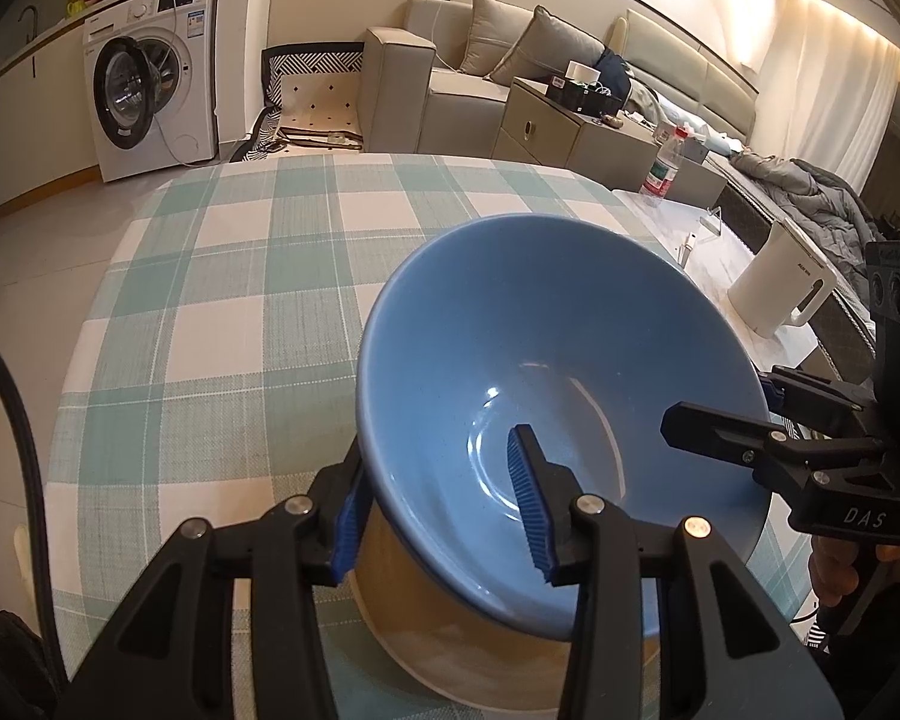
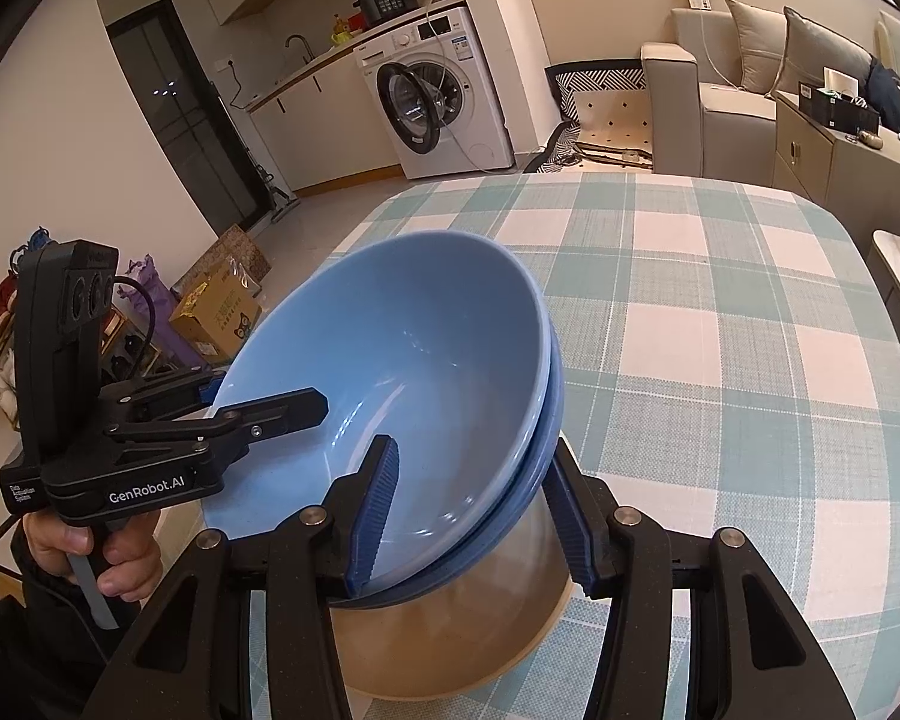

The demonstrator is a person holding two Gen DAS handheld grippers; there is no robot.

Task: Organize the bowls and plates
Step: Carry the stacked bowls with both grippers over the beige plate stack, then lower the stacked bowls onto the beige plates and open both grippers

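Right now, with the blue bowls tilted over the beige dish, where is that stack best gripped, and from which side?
By the rim, one finger inside and one outside, as both grippers already straddle it. The blue bowls are wide with steep, smooth walls, so only the thin rim fits between the fingers. The left gripper takes the near-left rim, the right gripper the opposite side, which probably steadies the tilt over the beige dish.

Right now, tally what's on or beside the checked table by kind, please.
Blue bowls: 2, nested, going by two rims in the right wrist view
White kettle: 1
Plastic bottle: 1
Plates: 0 visible
Total: 4
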